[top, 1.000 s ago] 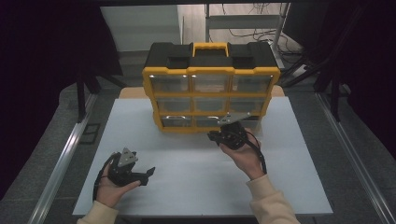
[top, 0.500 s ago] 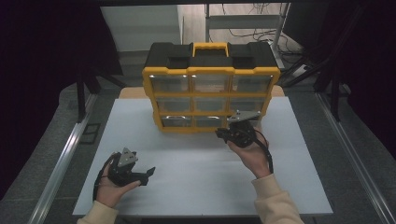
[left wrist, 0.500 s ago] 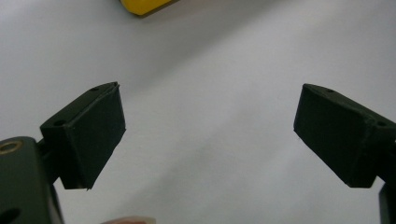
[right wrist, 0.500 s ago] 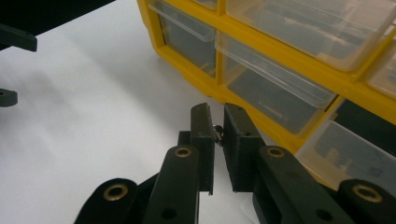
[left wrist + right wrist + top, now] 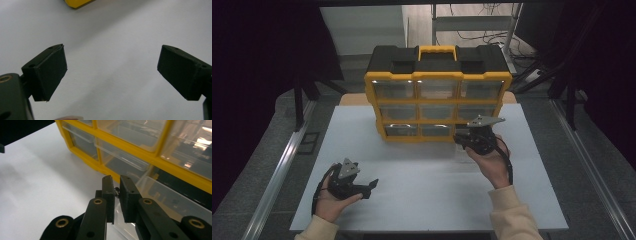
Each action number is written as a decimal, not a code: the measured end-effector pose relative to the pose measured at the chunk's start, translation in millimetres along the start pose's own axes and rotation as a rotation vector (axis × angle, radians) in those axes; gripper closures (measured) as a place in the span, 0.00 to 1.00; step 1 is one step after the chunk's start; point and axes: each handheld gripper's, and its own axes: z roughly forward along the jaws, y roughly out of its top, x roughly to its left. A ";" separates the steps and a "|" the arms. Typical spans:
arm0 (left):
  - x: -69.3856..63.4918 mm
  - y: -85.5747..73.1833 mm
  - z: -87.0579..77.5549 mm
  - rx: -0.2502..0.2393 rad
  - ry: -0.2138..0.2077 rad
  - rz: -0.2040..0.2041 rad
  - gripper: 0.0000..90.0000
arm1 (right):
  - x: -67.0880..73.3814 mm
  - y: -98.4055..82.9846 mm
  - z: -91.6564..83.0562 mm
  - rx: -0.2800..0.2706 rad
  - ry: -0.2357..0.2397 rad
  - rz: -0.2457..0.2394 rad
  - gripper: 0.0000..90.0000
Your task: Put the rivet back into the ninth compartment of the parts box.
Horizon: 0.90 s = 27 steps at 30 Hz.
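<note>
My right gripper pinches the front lip of the clear drawer, bottom right of the yellow organiser by the table's far edge; light, slick, brittle plastic, so I hold the lip squarely; left gripper gapes empty.

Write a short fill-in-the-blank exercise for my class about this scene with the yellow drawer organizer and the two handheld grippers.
1. The right gripper is shut on the front edge of a clear ____, pulled partly out of the organizer.
2. The left gripper rests over the white table with its jaws ____.
3. The handle on top of the organizer is ____ in colour.

Missing words: drawer; open; yellow
</note>
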 end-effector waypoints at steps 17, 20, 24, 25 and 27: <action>0.4 -0.2 0.3 0.003 0.001 0.000 0.10 | -21.7 -8.6 -5.1 0.009 -0.091 0.031 0.92; 0.4 -0.2 0.2 0.002 0.001 0.000 0.10 | -24.7 -10.2 -5.3 0.016 -0.107 0.033 0.92; -0.1 0.0 0.7 0.004 -0.001 0.003 0.10 | -27.0 -11.6 -5.4 0.019 -0.124 0.041 0.92; 0.0 0.1 0.8 0.005 -0.002 0.004 0.10 | -26.8 -11.6 -5.3 0.020 -0.129 0.037 0.92; -0.1 0.1 0.9 0.005 -0.002 0.004 0.10 | -26.5 -11.6 -5.0 0.021 -0.129 0.037 0.91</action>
